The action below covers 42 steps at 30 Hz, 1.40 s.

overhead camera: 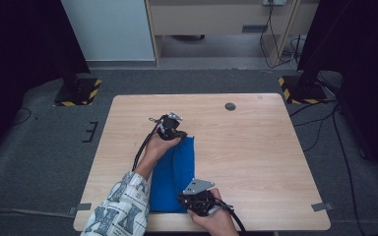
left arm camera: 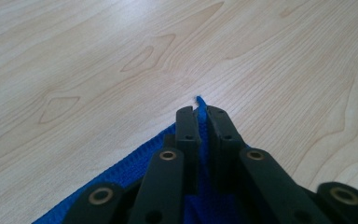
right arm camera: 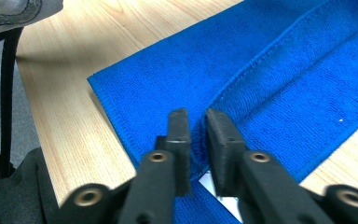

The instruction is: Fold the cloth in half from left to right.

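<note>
A blue cloth (overhead camera: 174,172) lies folded lengthwise on the wooden table (overhead camera: 256,147), running from its middle to the near edge. My left gripper (overhead camera: 184,136) is at the cloth's far right corner. In the left gripper view its jaws (left arm camera: 199,114) stand together with the blue corner (left arm camera: 198,100) pinched between them and poking out past the tips. My right gripper (overhead camera: 183,195) is at the cloth's near end. In the right gripper view its jaws (right arm camera: 197,121) are shut on a raised fold of the cloth (right arm camera: 270,84), low over the table.
A dark round hole (overhead camera: 230,106) sits in the table's far side. Two black stands with yellow-striped bases (overhead camera: 77,92) (overhead camera: 300,90) flank the table on the floor. A patterned sleeve (overhead camera: 123,206) crosses the near left. The table's near edge (right arm camera: 32,93) runs close to the right gripper.
</note>
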{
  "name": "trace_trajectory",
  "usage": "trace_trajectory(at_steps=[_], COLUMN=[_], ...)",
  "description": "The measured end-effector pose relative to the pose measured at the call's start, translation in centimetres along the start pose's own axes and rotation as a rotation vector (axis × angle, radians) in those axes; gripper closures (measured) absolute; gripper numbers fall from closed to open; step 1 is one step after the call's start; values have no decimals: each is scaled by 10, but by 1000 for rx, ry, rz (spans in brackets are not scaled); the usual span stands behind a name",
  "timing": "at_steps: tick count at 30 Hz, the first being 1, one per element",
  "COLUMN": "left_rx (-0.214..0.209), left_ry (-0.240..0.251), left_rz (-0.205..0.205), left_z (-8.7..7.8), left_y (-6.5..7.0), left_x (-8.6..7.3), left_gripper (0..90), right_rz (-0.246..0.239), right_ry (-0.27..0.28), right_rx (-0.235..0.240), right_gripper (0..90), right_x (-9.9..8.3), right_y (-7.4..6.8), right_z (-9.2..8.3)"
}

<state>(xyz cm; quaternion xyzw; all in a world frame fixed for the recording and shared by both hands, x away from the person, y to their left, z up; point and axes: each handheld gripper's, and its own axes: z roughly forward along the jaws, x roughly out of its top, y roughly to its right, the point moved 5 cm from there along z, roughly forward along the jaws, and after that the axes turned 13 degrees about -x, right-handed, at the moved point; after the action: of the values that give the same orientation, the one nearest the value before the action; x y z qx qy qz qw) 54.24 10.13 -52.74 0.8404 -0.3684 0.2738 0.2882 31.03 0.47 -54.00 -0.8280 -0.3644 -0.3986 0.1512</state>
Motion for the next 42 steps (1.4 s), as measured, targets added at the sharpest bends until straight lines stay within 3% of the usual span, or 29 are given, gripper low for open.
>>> trace_trajectory(at_steps=[7, 16, 19, 23, 29, 37, 40, 42], left_rx=[-8, -10, -3, -13, -26, -27, -15, -14], left_ry=[7, 2, 22, 85, 84, 107, 89, 104], left_rz=[-2, -35, -36, -51, -48, -17, 27, 44], left_z=[-1, 7, 7, 3, 1, -6, -12, -17], left_y=[5, 3, 3, 4, 4, 11, 16, 19], left_x=[4, 2, 3, 4, 3, 5, 4, 4], left_gripper=[847, 823, 764, 697, 694, 678, 594, 572], right_rz=[-1, -5, 1, 21, 46, 52, 55, 54], right_ry=[7, -6, -20, -24, -43, -39, -29, -21], right_rx=[0, 11, 13, -1, -1, -11, -17, -28], right_gripper=[859, 860, 794, 690, 631, 581, 552, 517], right_x=[1, -1, -3, -5, -7, -7, -4, -2], right_y=[1, 0, 3, 9, 13, 17, 21, 25], right_z=[-4, -5, -5, -6, -6, -12, -15, -15])
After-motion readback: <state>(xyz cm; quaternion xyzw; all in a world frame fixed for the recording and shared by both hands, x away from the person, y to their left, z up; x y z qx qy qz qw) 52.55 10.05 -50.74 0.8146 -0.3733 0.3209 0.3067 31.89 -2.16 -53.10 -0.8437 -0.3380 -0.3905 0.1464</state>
